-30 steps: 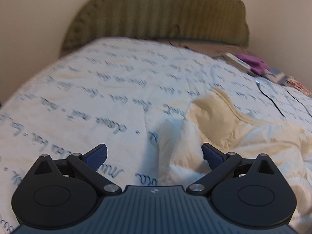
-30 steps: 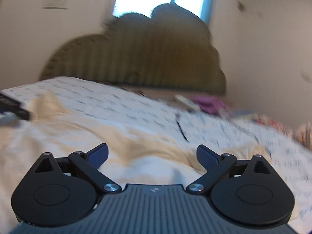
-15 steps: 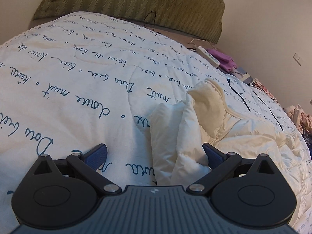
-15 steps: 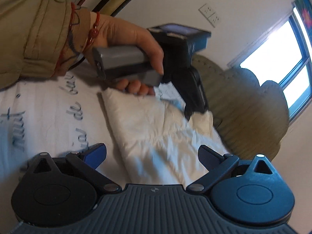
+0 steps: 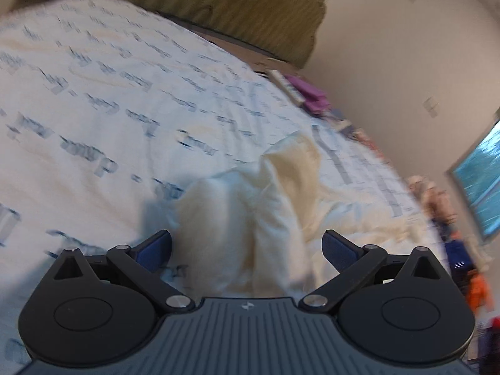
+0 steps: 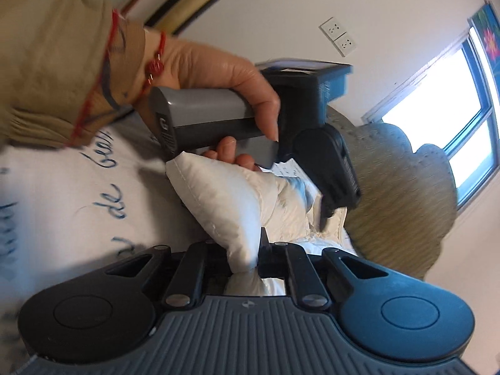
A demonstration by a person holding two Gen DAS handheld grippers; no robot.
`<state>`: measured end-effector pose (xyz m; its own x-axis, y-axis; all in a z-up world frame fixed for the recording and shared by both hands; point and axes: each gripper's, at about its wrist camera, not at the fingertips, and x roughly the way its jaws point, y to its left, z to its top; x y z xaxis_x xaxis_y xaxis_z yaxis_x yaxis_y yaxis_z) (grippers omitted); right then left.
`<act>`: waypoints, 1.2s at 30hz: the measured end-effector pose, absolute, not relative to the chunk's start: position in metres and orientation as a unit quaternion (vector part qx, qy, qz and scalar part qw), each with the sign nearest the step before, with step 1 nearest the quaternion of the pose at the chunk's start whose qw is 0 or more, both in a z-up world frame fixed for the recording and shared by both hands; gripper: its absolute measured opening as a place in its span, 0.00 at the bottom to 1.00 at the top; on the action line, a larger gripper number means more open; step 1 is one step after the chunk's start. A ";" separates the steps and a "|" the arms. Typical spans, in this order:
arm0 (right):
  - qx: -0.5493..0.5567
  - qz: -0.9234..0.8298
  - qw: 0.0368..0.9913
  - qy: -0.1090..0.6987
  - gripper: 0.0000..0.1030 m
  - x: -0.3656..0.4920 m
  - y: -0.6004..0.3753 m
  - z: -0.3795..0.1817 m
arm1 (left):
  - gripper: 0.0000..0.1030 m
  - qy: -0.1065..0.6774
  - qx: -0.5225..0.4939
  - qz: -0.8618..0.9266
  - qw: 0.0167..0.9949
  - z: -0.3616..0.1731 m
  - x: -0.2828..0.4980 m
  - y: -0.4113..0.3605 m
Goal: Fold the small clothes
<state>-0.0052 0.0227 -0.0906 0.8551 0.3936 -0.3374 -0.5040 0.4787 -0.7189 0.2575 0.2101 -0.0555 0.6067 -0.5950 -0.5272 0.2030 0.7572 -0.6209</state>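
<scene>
The right tongs (image 6: 247, 265) have just been closing and are now pinched on a corner of the cream garment (image 6: 218, 200), which is bunched between the jaws. The left tongs (image 5: 247, 247) are spread wide, with a raised fold of the garment (image 5: 250, 206) lying between the pads (image 5: 156, 245) but not pressed by them.

The garment is crumpled on the bed (image 5: 93, 109), well short of the headboard (image 5: 218, 0), with the person's hand (image 6: 225, 72) just above its puffed edge.

Only a small pinch of cloth is held, so it could be pulled free if the corner is lifted sharply. If the left tongs are shut on the doubled fold, several layers could be caught and the fold dragged crooked.
</scene>
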 end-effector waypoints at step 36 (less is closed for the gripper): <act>0.223 0.471 0.841 0.149 0.14 -0.012 -0.193 0.065 | 0.25 0.242 -0.417 -0.118 0.868 0.110 0.129 0.189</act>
<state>-0.0121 -0.1932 0.0647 0.5129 0.8575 -0.0402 -0.7252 0.4579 0.5142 0.1288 0.1886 0.1096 0.8551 -0.4063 -0.3220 0.0020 0.6237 -0.7816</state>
